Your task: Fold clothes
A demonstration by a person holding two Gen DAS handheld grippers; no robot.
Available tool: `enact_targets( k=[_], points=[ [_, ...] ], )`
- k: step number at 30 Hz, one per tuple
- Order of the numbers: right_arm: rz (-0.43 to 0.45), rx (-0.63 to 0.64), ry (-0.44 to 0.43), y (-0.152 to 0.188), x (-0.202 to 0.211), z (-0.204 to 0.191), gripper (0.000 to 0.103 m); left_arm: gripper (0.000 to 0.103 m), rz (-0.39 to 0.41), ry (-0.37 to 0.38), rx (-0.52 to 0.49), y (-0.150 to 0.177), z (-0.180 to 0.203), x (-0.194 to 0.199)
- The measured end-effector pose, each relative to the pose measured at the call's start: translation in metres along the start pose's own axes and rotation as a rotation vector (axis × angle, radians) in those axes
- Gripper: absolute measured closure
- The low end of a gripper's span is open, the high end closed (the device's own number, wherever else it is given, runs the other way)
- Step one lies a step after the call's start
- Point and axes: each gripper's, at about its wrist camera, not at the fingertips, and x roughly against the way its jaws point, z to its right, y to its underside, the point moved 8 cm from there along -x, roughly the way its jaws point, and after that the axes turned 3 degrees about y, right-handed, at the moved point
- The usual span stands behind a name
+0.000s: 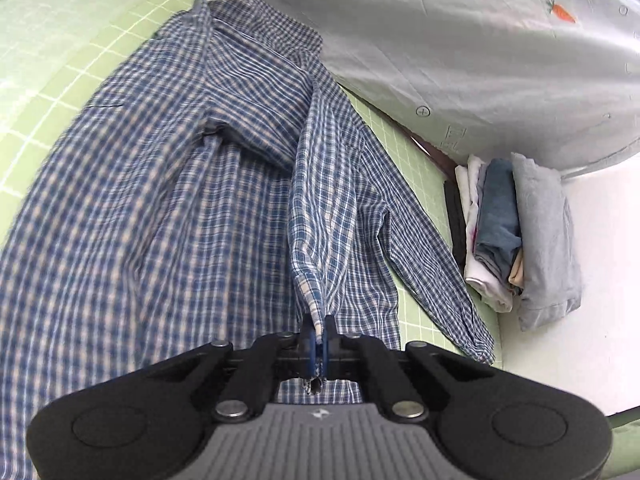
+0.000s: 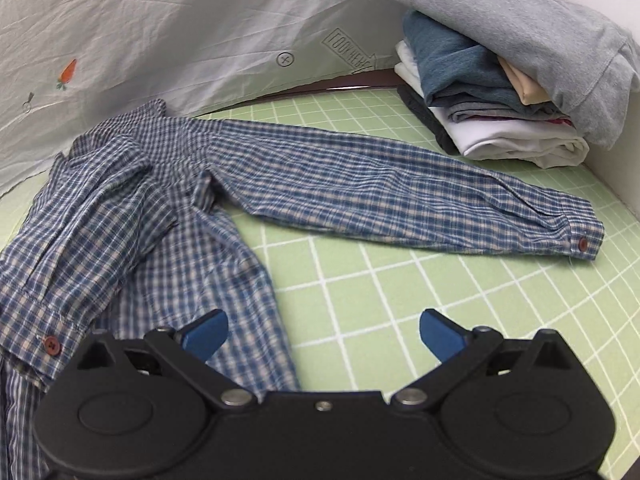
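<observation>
Bkgd only: mat, sheet, wall.
Green mat point(image 2: 400, 300) w/ white grid lines covers the table; pale grey sheet point(image 2: 200, 20) hangs behind, printed w/ small orange carrot point(image 2: 67, 72) & round marks; white wall point(image 1: 560, 340) at the side.

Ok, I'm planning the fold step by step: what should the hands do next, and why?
Probably carry the pinched cuff across the shirt's body. The left gripper is shut on one sleeve of the plaid shirt, lifting it, while the right gripper is open and empty, and the other sleeve lies spread on the green mat.
</observation>
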Motion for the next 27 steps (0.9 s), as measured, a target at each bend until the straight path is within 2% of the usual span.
enact_targets(
  k=[5,11,17,21,23,27],
  points=[
    [0.005,0.028,-0.019,0.014,0.021,-0.023,0.000,0.100,0.035,-0.001,0.075,0.020,-0.027,0.040],
    [-0.013,0.082,-0.052,0.039,0.046,-0.055,0.000,0.100,0.039,-0.014,0.164,0.047,-0.066,0.085],
    [-0.044,0.120,-0.077,0.062,0.058,-0.077,0.000,0.099,0.015,-0.095,0.227,0.067,-0.104,0.098],
    [-0.055,0.147,-0.078,0.072,0.063,-0.085,0.000,0.099,-0.063,-0.207,0.227,0.081,-0.127,0.092],
    [-0.057,0.155,-0.078,0.075,0.067,-0.088,0.000,0.098,-0.091,-0.231,0.224,0.085,-0.134,0.091],
    [-0.044,0.148,-0.067,0.073,0.070,-0.088,0.000,0.080,-0.071,-0.233,0.186,0.075,-0.129,0.096]
  ],
)
